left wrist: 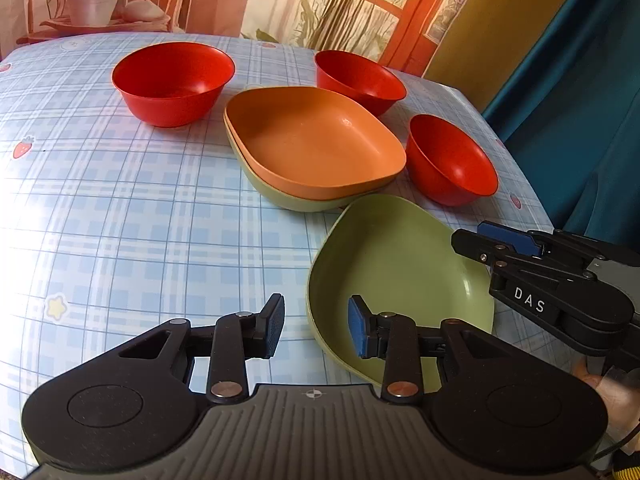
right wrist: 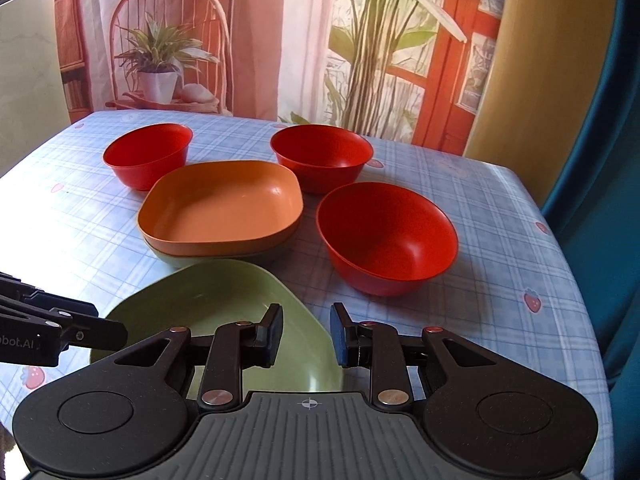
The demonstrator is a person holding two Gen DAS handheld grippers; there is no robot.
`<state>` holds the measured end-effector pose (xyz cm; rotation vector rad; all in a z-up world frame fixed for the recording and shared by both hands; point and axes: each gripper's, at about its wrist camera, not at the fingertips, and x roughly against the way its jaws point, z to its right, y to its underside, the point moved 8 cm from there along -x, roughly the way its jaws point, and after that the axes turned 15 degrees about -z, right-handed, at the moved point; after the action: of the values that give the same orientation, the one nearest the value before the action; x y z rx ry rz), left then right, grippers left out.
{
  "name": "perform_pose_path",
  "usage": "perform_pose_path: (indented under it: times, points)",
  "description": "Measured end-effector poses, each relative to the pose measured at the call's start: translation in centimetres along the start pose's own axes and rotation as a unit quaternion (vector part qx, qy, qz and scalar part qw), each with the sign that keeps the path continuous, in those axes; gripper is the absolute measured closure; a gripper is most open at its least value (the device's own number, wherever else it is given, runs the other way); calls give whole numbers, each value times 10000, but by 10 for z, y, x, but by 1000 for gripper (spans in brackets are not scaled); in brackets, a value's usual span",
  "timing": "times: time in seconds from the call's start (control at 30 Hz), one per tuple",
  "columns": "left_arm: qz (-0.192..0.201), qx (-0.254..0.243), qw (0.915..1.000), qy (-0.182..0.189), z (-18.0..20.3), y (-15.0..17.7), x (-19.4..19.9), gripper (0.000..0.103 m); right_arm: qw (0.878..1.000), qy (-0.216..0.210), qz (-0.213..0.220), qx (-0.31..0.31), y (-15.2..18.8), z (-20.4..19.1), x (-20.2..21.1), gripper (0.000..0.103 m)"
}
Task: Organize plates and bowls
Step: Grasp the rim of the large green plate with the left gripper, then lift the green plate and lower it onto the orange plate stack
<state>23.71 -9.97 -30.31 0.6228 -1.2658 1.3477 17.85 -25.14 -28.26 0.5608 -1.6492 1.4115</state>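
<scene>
Nearest my left wrist camera is the left hand-held gripper (left wrist: 316,330), its jaws parted with nothing pinched; the inner finger sits over the near rim of the loose green plate (left wrist: 400,280) and the other hangs over bare cloth, so I call it released. That green plate sits at the lower right of that frame, and whether it rests flat on the counter (left wrist: 120,220) I cannot tell. Coming in from the right edge is the right hand-held gripper (left wrist: 486,246), whose tips reach the plate's far right rim; from this view I cannot tell whether they touch it. A bit of a hand (left wrist: 600,384) shows beneath it at the lower right.

From the right wrist camera, that gripper's jaws (right wrist: 306,334) stand apart with the green plate's right corner (right wrist: 224,292) just below the gap, nothing clamped, so released as well. The left gripper's arm enters at the lower left of this frame.

Above the green plate, mid-frame, an orange plate (left wrist: 316,140) is nested in a second green plate (left wrist: 280,196). Three red bowls ring the stack: one at upper left (left wrist: 172,84), one behind it at upper centre (left wrist: 360,80), one to its right (left wrist: 450,160), all upright on the blue checked cloth. A printed backdrop (right wrist: 280,40) of plants and a chair hangs behind.
</scene>
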Motion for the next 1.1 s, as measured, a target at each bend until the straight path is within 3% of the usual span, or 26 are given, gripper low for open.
perform_pose_path:
  times: [0.27, 0.43, 0.67, 0.73, 1.1]
  points:
    - [-132, 130, 9998, 94, -4, 9, -8, 68, 9992, 56, -169, -363, 21, 14, -5, 79]
    - [-170, 145, 9990, 399, 0, 15, -12, 79, 9984, 15, -242, -502, 29, 18, -16, 79]
    - [-164, 178, 9984, 502, 1, 17, -14, 79, 9976, -147, -358, -583, 38, 16, -24, 81]
    - [-161, 152, 9986, 485, 2, 18, -13, 79, 9974, -190, -370, -587, 39, 14, -23, 86]
    - [76, 293, 9991, 300, -12, 15, 3, 79, 9972, -346, -422, -519, 41, -3, -17, 86]
